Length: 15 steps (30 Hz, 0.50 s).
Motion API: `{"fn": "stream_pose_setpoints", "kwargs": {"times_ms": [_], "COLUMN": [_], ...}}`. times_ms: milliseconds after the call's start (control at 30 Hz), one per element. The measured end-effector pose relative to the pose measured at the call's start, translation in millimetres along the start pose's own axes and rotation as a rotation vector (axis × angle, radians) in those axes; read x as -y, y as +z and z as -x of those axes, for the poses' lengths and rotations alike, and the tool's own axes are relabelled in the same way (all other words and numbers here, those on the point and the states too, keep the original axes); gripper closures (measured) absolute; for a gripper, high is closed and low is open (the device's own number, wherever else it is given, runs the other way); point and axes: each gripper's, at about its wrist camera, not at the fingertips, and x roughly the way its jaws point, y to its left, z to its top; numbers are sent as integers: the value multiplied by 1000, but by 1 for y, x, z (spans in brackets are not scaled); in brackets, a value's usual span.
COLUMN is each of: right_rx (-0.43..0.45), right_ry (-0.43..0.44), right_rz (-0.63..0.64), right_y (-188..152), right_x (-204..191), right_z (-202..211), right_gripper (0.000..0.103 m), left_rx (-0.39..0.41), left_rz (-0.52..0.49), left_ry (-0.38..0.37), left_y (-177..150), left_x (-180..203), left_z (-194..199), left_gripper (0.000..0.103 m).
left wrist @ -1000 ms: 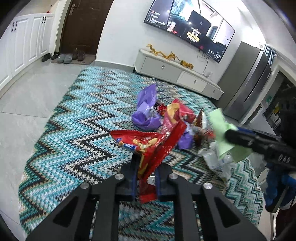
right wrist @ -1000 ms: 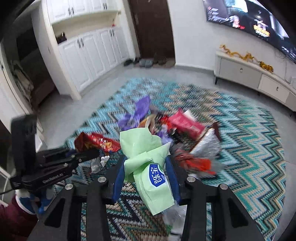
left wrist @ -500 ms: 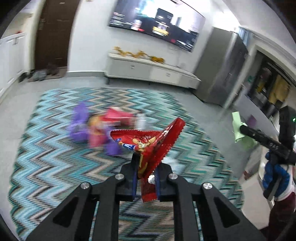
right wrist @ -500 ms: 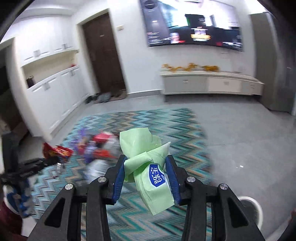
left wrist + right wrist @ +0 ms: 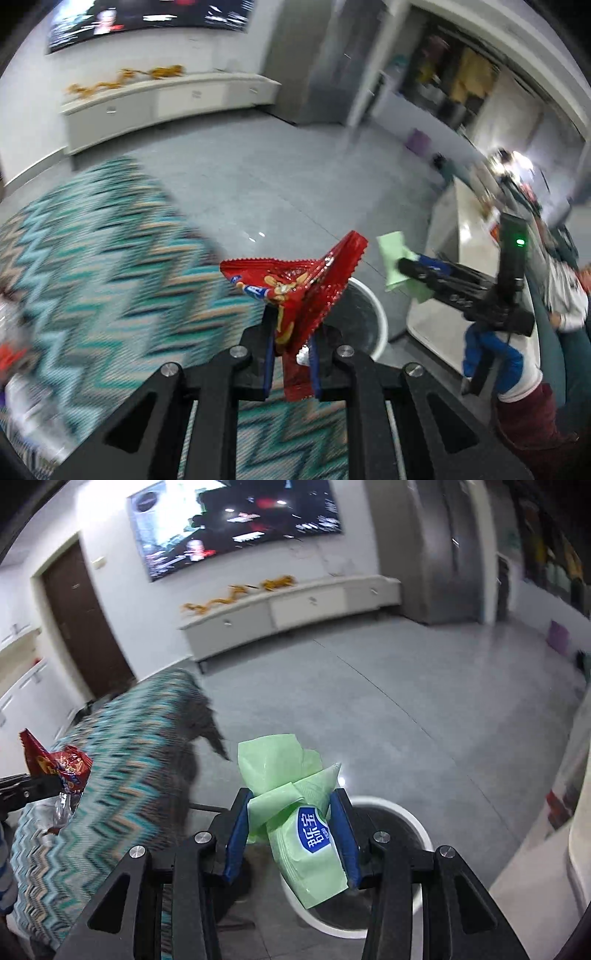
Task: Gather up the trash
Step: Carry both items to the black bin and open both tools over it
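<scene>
My left gripper [image 5: 290, 354] is shut on a crumpled red snack wrapper [image 5: 295, 288] and holds it up beside the table edge. My right gripper [image 5: 291, 830] is shut on a light green wet-wipe pack [image 5: 299, 812] with a blue label, held above a round white bin [image 5: 406, 819] on the floor. The bin [image 5: 373, 314] also shows just behind the red wrapper in the left wrist view. The right gripper with the green pack [image 5: 397, 258] shows at the right of the left wrist view. The left gripper's wrapper [image 5: 62, 764] shows at the left edge of the right wrist view.
A table with a teal zigzag cloth [image 5: 92, 266] fills the left, with blurred trash [image 5: 11, 354] at its far left edge. A white counter [image 5: 454, 251] stands right of the bin. A TV console [image 5: 295, 605] lines the far wall across grey floor.
Both grippers have swung right, away from the trash pile on the cloth, toward the white bin on the floor. Each still holds its item.
</scene>
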Motion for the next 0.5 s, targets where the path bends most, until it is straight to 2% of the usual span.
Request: {"fn": "stream_pose_setpoints", "kwargs": {"times_ms": [200, 267, 300, 333, 400, 500], "right_rx": [-34, -46, -51, -55, -59, -65], "right_ry": [-20, -29, -39, -46, -57, -71], "right_rz": [-99, -133, -149, -161, -190, -218], "right_y": [-12, -16, -18, -21, -25, -31], "right_x": [57, 71, 77, 82, 93, 99], "right_z": [-24, -32, -34, -36, -38, -37], "right_gripper": [60, 60, 57, 54, 49, 49], "left_rx": [-78, -93, -102, -108, -106, -105], "left_rz": [-76, -78, -75, -71, -58, -50], "left_ry": [-64, -86, -95, -104, -122, -144], "left_y": [26, 31, 35, 37, 40, 44], "left_x": [58, 69, 74, 77, 80, 83], "left_z": [-74, -90, -99, -105, -112, -111], "left_gripper": [85, 76, 66, 51, 36, 36]}}
